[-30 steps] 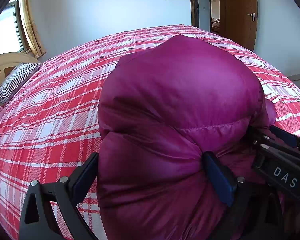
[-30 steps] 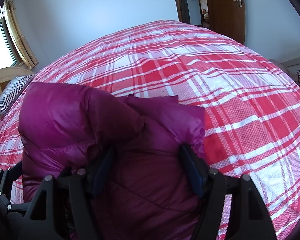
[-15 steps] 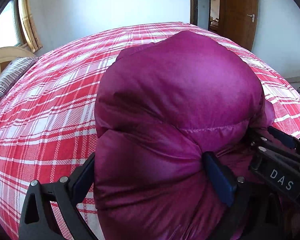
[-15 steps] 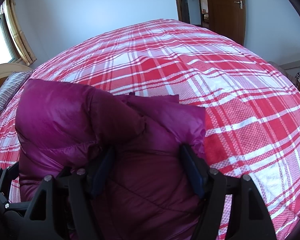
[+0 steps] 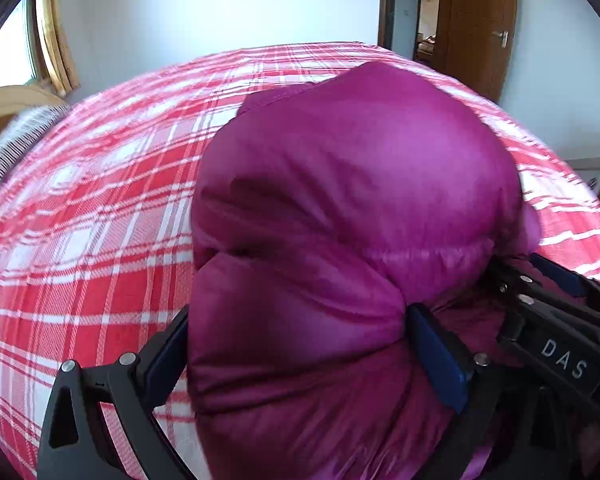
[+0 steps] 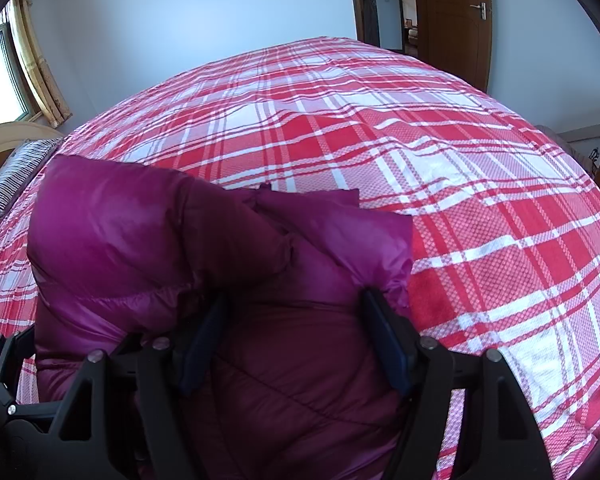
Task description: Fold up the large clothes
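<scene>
A puffy magenta down jacket [image 5: 352, 208] is bunched up over a red and white plaid bed [image 5: 100, 216]. My left gripper [image 5: 296, 336] is shut on a thick fold of the jacket, which bulges up between its jaws and fills the view. My right gripper [image 6: 296, 324] is shut on the darker inner part of the same jacket [image 6: 292, 360]; its puffed fold rises at the left in the right wrist view. The right gripper's body [image 5: 552, 332] shows at the lower right of the left wrist view.
The plaid bedspread [image 6: 440, 152] stretches far and to the right. A striped pillow [image 6: 16, 176] and a wooden headboard [image 6: 4, 144] are at the far left. A brown door [image 6: 452, 20] and a doorway stand beyond the bed, a window [image 6: 0, 76] at the left.
Both grippers have lifted slightly with the jacket. The left wrist view has tilted and shifted, and the bed looks motion blurred. Both grips are unchanged.
</scene>
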Available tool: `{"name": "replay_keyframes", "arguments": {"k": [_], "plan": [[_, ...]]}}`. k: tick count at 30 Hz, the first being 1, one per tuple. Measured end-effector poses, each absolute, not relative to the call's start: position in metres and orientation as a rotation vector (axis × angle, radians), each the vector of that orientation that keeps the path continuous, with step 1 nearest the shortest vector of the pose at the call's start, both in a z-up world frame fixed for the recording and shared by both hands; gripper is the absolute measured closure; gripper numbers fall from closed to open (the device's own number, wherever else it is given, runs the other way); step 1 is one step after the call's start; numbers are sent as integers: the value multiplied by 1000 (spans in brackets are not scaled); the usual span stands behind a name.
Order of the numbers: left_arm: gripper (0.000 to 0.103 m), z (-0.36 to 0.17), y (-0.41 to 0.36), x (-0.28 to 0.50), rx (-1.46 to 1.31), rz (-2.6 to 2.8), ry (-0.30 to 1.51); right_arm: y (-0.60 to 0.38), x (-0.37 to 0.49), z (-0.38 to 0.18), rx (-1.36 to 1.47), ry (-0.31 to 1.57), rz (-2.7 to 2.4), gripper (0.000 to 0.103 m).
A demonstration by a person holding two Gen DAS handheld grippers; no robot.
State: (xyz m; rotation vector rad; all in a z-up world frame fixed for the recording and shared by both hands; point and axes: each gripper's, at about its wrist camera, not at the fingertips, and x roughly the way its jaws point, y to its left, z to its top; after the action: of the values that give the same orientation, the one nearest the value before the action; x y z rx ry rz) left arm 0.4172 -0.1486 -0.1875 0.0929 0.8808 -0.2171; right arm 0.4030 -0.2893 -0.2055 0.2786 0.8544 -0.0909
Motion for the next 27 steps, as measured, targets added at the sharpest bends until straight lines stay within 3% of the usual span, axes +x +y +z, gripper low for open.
{"name": "replay_keyframes", "arguments": {"k": [2,5,10,16,17,18,19,20,24,27], "plan": [[2,-178,-127,403,-5,-272,871,-294,396,-198,282,844,-37,28],[2,-169,-95,376,-117,-397,818,-316,362,-175,320,712,53,0],[2,-185,-79,368,-224,-497,859,-361,353,-188,412,755,61,0],[2,-199,-83,372,-296,-561,873,-363,365,-214,477,810,185,10],[7,-198,-84,370,-288,-563,869,-361,367,-216,474,819,199,11],[23,-195,-88,368,-268,-585,861,-359,369,-217,480,828,238,24],[26,-190,-91,364,-235,-576,851,-356,371,-219,503,838,292,35],[36,-184,-95,358,-202,-565,836,-351,370,-220,514,841,325,55],[63,-158,-98,337,-118,-547,788,-337,362,-206,494,837,337,75],[70,-128,-79,318,-119,-554,732,-321,359,-191,490,824,376,79]]}}
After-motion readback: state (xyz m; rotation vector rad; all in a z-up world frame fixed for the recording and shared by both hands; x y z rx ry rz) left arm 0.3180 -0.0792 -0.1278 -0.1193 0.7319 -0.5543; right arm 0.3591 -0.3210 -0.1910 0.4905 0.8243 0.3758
